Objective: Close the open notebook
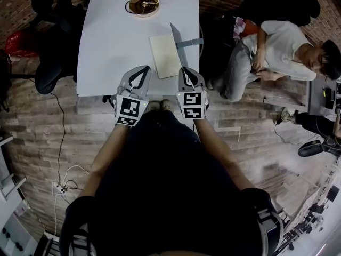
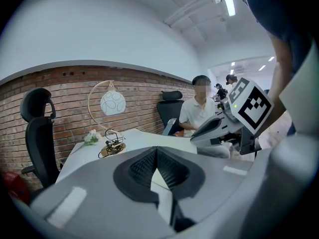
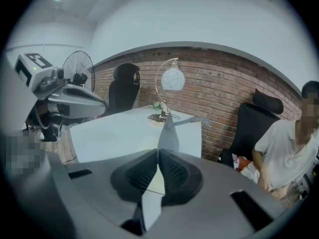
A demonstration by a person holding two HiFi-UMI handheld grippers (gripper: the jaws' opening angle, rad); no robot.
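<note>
So the white table (image 1: 106, 36) has the open notebook with cream pages and a grey cover (image 1: 165, 55) lying on its near right part, roughly 5 o'clock from the tabletop's middle. One cream page lies flat. The grey cover (image 1: 178, 39) stands up tilted at the notebook's 3 o'clock side, so it's only half open. In the right gripper view that cover (image 3: 168, 133) sticks up dead ahead at 12 o'clock, past the jaw tips.

The left gripper (image 1: 143, 69) sits over the table's near edge, at about 7 o'clock from the notebook. Its jaws are pressed together with nothing pinched, which is clear in its own view (image 2: 157, 149).

The right gripper (image 1: 185, 71) is at 6 o'clock from the notebook, with its tip just beside the near edge. I can't tell if it touches. Its jaws are pressed together too and hold nothing (image 3: 158, 152).

At the far end of the table, 12 o'clock, there's a desk lamp with a round wooden base and a white globe shade (image 1: 143, 4). A black office chair (image 1: 53, 15) stands at 9 o'clock off the table. A seated person in a white shirt (image 1: 277, 47) is at 3 o'clock. The wall behind is red brick (image 2: 75, 83).
</note>
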